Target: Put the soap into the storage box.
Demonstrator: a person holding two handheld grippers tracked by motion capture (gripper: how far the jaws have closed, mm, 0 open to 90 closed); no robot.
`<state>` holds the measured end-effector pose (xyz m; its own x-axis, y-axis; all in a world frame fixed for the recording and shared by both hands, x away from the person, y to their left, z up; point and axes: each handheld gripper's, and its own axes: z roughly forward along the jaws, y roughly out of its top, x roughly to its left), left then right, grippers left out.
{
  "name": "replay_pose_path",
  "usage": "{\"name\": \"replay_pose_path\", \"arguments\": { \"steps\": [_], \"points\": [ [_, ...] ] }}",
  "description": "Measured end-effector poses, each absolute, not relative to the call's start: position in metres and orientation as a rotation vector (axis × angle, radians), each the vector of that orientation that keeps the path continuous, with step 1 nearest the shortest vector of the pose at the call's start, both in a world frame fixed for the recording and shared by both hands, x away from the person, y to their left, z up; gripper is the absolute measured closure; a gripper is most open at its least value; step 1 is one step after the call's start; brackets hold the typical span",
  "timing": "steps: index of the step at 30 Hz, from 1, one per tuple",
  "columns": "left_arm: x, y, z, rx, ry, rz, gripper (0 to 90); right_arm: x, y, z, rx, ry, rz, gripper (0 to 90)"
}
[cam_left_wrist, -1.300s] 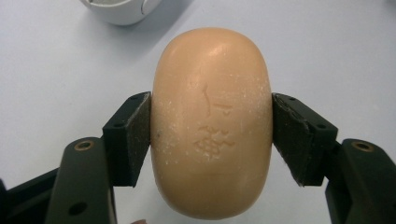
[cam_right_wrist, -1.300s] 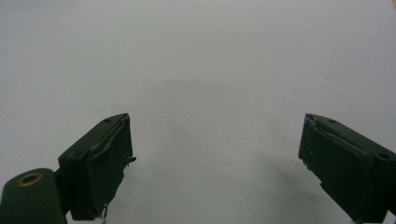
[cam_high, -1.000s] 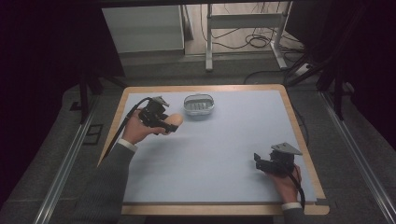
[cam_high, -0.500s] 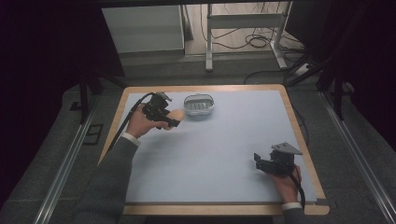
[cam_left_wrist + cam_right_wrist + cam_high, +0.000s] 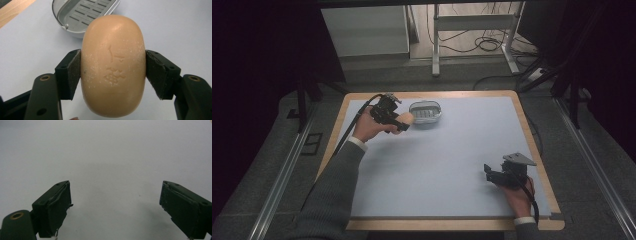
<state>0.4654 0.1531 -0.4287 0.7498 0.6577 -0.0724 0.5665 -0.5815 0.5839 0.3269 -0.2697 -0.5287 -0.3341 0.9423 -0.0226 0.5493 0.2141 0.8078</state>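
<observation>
At upper left of the high view, the left gripper [image 5: 404,121] clamps a tan oval soap bar [image 5: 406,118] w/ both pads pressed on its sides, held just left of the metal soap dish [image 5: 426,111], which sits near the far edge of the pale blue mat [image 5: 447,160]. In the left gripper view the soap fills the centre, dish at top w/ a slotted insert. Lower right, the right gripper [image 5: 490,172] rests low over the mat, jaws spread wide w/ nothing between them.

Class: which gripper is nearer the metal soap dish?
Left. The left gripper, clamping the soap, is beside the soap dish; the right gripper rests across the table, open.
</observation>
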Motion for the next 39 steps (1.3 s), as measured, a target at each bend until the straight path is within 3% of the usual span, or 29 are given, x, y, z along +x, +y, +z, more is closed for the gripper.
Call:
{"name": "replay_pose_path", "arguments": {
  "steps": [39],
  "points": [
    [0.507,0.112,-0.432,2.418,0.873,0.203,32.9,0.327,-0.270,-0.529,1.372,1.971,0.986,10.5]
  ]
}}
